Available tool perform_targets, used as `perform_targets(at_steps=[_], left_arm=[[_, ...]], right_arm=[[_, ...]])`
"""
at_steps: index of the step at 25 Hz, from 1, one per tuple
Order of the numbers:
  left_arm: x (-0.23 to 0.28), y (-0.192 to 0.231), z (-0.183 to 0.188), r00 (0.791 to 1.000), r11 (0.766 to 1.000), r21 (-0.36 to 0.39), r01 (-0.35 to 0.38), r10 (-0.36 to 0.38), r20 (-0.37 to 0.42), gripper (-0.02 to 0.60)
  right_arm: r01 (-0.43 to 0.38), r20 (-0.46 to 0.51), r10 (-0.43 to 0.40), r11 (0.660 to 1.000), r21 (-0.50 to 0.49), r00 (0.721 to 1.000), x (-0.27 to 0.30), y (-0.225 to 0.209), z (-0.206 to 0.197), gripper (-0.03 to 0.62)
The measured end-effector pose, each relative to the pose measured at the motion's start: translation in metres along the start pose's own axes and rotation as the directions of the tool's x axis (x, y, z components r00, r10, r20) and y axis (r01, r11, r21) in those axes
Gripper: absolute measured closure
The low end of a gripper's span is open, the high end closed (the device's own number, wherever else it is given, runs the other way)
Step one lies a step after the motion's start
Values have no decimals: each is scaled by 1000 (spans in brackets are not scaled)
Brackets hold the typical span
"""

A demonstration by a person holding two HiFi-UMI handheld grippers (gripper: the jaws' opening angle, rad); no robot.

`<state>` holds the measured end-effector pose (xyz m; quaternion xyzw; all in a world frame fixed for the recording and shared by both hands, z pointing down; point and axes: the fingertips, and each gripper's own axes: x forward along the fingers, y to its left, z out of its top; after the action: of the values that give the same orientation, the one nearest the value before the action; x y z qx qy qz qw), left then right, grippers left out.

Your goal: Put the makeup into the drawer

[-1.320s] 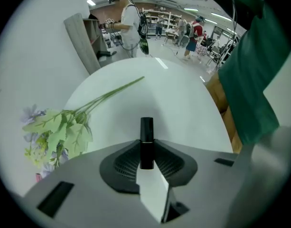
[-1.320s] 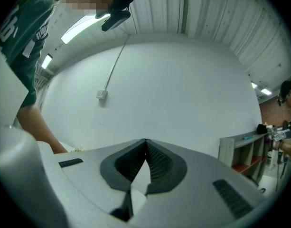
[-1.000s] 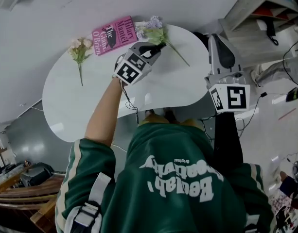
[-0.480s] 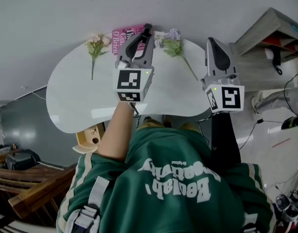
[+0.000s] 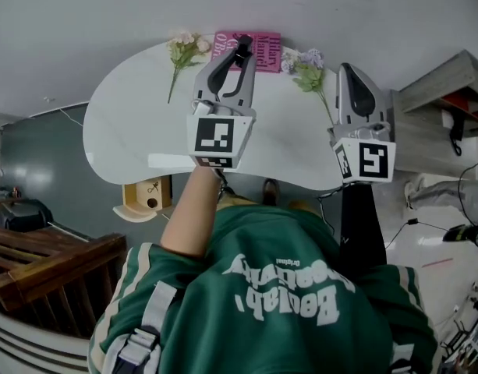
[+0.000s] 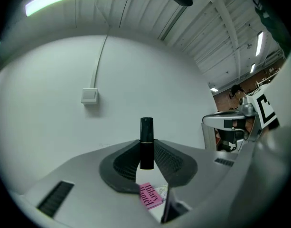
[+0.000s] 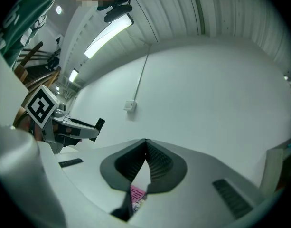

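Note:
A black makeup tube point(image 6: 146, 142) stands upright between the pads of my left gripper point(image 6: 146, 152), which is shut on it. From the head view the left gripper point(image 5: 239, 49) is held up over the white table point(image 5: 129, 142), and the tube's dark tip point(image 5: 242, 51) shows in front of the pink book point(image 5: 262, 51). My right gripper point(image 5: 348, 72) hovers to the right over the table's edge. Its jaws meet at the tips with nothing between them point(image 7: 145, 142). No drawer is in view.
Two flower sprigs point(image 5: 181, 53) point(image 5: 307, 72) lie on either side of the book at the table's far edge. A small wooden box point(image 5: 147, 197) sits below the table at the left. A grey shelf unit point(image 5: 445, 104) stands at the right, and wooden furniture point(image 5: 44, 267) at the lower left.
My left gripper has risen from the tabletop with the tube and turned from pointing down to pointing level. The right gripper has shifted towards the table.

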<state>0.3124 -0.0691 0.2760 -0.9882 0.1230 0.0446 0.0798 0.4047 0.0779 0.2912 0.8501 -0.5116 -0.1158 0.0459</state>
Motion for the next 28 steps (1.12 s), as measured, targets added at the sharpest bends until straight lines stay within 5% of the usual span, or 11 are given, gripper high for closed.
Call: perform_targets(at_steps=[7, 15, 28], left_arm=[[-61, 76, 6, 986, 985, 28, -168, 168, -17, 480], [-162, 170, 4, 938, 934, 113, -339, 344, -27, 480], [-364, 317, 8, 769, 766, 177, -618, 636, -65, 480]], right_arm=[[-169, 35, 169, 986, 12, 985, 49, 81, 13, 585], [-375, 71, 372, 927, 28, 926, 93, 216, 28, 585], [-690, 166, 676, 723, 37, 718, 126, 479, 78, 585]])
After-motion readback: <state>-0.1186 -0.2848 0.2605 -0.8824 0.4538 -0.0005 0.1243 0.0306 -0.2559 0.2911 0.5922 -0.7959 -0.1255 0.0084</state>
